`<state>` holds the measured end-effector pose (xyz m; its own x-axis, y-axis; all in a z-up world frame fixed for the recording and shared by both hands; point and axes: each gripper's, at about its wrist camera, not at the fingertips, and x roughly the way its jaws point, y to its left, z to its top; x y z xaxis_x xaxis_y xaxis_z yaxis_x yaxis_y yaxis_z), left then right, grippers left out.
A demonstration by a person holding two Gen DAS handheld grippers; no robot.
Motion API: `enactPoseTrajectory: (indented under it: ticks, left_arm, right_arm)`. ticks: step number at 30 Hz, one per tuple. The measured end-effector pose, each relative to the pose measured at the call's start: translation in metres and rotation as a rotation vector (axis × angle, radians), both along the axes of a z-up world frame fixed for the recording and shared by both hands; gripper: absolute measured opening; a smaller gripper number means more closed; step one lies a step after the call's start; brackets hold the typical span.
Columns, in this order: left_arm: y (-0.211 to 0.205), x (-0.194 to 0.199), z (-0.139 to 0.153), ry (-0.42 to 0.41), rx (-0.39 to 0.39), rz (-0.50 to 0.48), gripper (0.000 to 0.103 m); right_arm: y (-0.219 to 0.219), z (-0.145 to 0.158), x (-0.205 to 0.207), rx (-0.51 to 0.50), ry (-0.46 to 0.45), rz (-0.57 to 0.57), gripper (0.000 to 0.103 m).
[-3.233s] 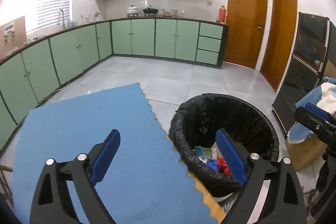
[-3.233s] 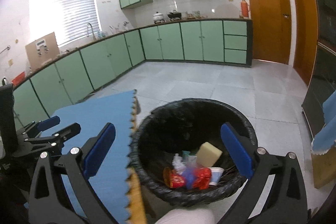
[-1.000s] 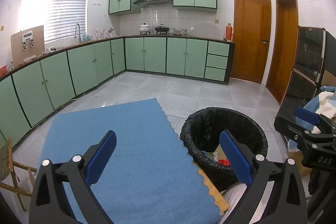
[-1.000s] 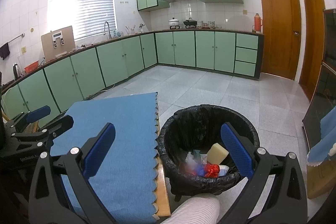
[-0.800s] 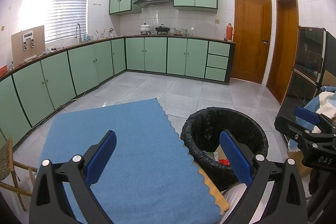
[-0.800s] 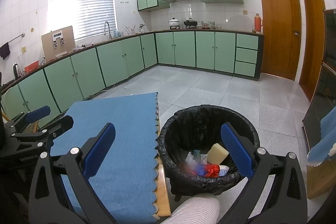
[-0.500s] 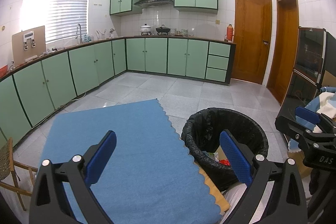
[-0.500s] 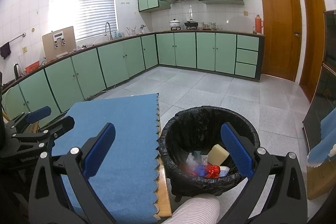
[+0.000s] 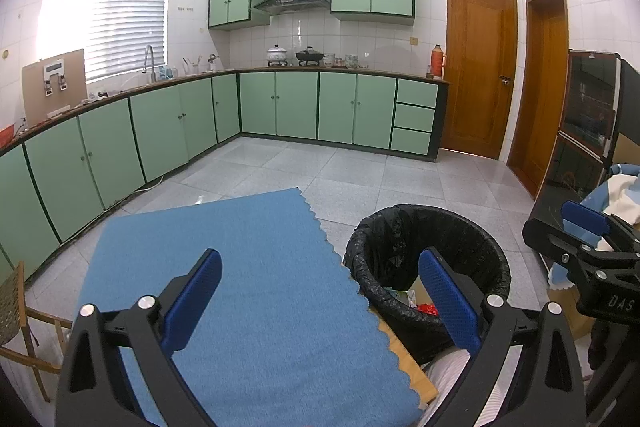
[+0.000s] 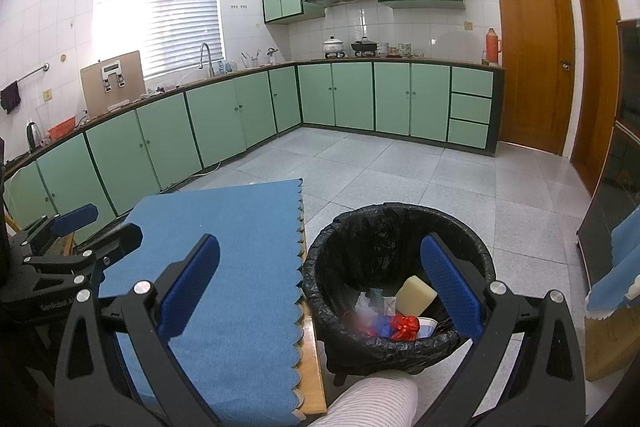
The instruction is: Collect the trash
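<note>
Apparently done: both hand-held grippers, left [image 9: 320, 301] and right [image 10: 320, 289], spread, holding nothing. Trash sits in bin [image 10: 404, 227]; blue-covered bench [image 9: 256, 291] bare. Risk: knocking the bin.

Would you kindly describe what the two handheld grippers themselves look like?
Both the left gripper and right gripper have matte black angular frames with silver bolts, and flat fingers covered in textured blue pads. White lettering marks their bodies. No cables or hands are visible.
</note>
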<state>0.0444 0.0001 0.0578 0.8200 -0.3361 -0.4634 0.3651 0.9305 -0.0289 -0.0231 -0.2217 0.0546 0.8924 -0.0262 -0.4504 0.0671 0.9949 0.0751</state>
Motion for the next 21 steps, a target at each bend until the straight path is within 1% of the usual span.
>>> enactPoseTrajectory:
  ticks: [21]
  left_arm:
    - [-0.0035, 0.0012, 0.0006, 0.012, -0.001, 0.005, 0.097]
  right_arm:
    - [-0.0017, -0.0032, 0.0015, 0.003, 0.006, 0.0, 0.098]
